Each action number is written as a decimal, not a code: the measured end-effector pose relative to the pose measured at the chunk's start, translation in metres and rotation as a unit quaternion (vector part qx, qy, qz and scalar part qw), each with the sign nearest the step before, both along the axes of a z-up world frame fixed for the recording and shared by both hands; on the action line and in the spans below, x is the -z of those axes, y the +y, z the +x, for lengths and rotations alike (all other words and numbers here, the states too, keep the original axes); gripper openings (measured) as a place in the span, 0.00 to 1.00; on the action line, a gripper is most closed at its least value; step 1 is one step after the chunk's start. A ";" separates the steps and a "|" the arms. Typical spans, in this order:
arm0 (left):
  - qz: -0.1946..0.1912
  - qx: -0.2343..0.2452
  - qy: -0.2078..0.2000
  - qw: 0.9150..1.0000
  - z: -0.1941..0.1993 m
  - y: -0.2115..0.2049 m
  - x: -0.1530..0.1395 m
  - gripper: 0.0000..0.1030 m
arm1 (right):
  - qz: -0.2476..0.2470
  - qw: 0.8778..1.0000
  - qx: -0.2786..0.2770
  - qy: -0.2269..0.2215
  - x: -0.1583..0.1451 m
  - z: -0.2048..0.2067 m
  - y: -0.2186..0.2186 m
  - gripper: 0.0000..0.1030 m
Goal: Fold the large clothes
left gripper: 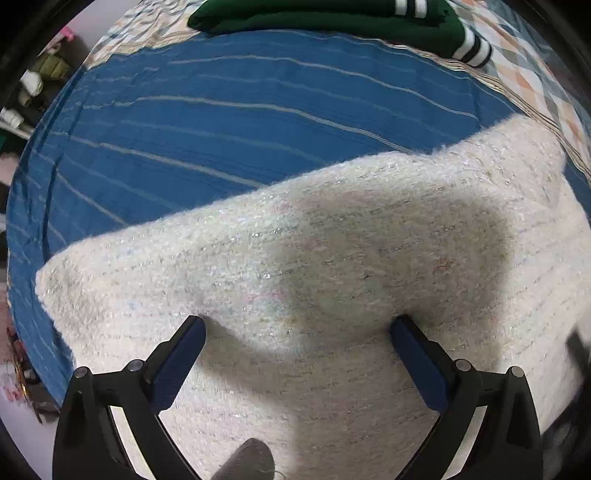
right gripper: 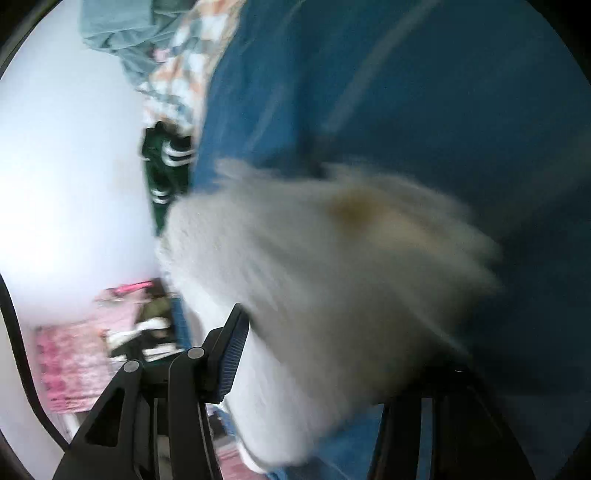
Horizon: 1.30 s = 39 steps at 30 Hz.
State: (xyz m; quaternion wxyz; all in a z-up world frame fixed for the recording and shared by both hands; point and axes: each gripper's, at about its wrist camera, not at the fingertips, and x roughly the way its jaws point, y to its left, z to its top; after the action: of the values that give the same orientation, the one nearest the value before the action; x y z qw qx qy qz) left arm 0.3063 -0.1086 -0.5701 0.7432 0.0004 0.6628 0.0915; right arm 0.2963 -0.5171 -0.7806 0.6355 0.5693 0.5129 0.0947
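Note:
A white fuzzy knit garment (left gripper: 332, 266) lies folded on the blue striped bedspread (left gripper: 221, 122). My left gripper (left gripper: 297, 328) is open just above it, fingers wide apart with nothing between them. In the right wrist view, which is blurred by motion, the same white garment (right gripper: 325, 266) fills the space between the fingers of my right gripper (right gripper: 332, 332). The left finger (right gripper: 231, 354) shows beside the cloth; the right finger is covered by it. The jaws stand wide, and I cannot tell whether they grip the cloth.
A folded dark green garment with white stripes (left gripper: 332, 22) lies at the far edge of the bed, also in the right wrist view (right gripper: 166, 166). A checked sheet (left gripper: 535, 85) lies under the bedspread. Clutter and pink items (right gripper: 74, 362) lie on the floor beside the bed.

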 end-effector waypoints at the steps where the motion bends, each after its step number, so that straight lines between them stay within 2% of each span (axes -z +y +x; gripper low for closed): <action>1: 0.000 0.005 -0.003 1.000 0.001 0.000 0.001 1.00 | 0.006 1.000 0.000 -0.014 0.003 0.011 0.008 0.53; 3: 0.005 0.016 -0.013 1.000 0.001 0.000 0.000 1.00 | 0.021 0.999 -0.006 -0.032 0.008 0.028 0.021 0.51; 5: 0.012 0.027 -0.022 0.999 0.003 -0.002 -0.002 1.00 | 0.034 0.998 -0.003 -0.048 0.008 0.042 0.033 0.30; 8: 0.021 0.076 -0.049 0.996 0.009 -0.015 -0.008 1.00 | 0.037 0.997 0.015 -0.073 -0.013 0.051 0.036 0.23; 11: 0.008 0.108 -0.060 0.992 0.015 -0.026 -0.010 1.00 | -0.003 0.995 0.007 -0.098 -0.052 0.055 0.038 0.22; 15: -0.057 0.106 -0.064 0.991 0.030 -0.045 -0.010 1.00 | -0.060 0.989 0.003 -0.137 -0.106 0.059 0.041 0.21; 19: -0.108 0.109 -0.062 0.986 0.057 -0.079 0.005 1.00 | -0.132 0.977 -0.009 -0.168 -0.152 0.064 0.044 0.22; 21: -0.132 0.100 -0.062 0.984 0.069 -0.093 0.010 1.00 | -0.171 0.970 -0.021 -0.174 -0.165 0.068 0.050 0.22; 23: -0.138 0.094 -0.060 0.984 0.072 -0.097 0.006 1.00 | -0.194 0.966 -0.026 -0.170 -0.172 0.066 0.044 0.22; 26: -0.140 0.050 -0.069 0.987 0.060 -0.069 -0.018 1.00 | -0.210 0.962 -0.036 -0.172 -0.184 0.063 0.042 0.22; 27: -0.129 0.016 -0.071 0.989 0.046 -0.046 -0.030 1.00 | -0.214 0.959 -0.045 -0.178 -0.193 0.058 0.045 0.22; 29: -0.119 -0.041 -0.077 0.989 0.015 -0.004 -0.047 1.00 | -0.237 0.949 -0.078 -0.195 -0.213 0.055 0.063 0.22; 32: -0.097 -0.114 -0.079 0.986 -0.046 0.061 -0.065 1.00 | -0.270 0.928 -0.138 -0.216 -0.235 0.056 0.121 0.22; 35: -0.053 -0.189 -0.070 0.978 -0.122 0.123 -0.078 1.00 | -0.300 0.897 -0.210 -0.245 -0.248 0.055 0.200 0.22; 36: -0.042 -0.213 -0.066 0.974 -0.145 0.140 -0.079 1.00 | -0.314 0.880 -0.244 -0.260 -0.248 0.053 0.234 0.21; 39: -0.025 -0.277 -0.052 0.959 -0.202 0.178 -0.077 1.00 | -0.329 0.841 -0.331 -0.274 -0.228 0.040 0.325 0.22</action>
State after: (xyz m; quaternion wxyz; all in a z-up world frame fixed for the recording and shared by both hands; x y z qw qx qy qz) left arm 0.1038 0.0692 -0.4934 0.7218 -0.2064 0.5996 0.2773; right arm 0.3363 -0.1919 -0.5521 0.8309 0.0733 0.4767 0.2773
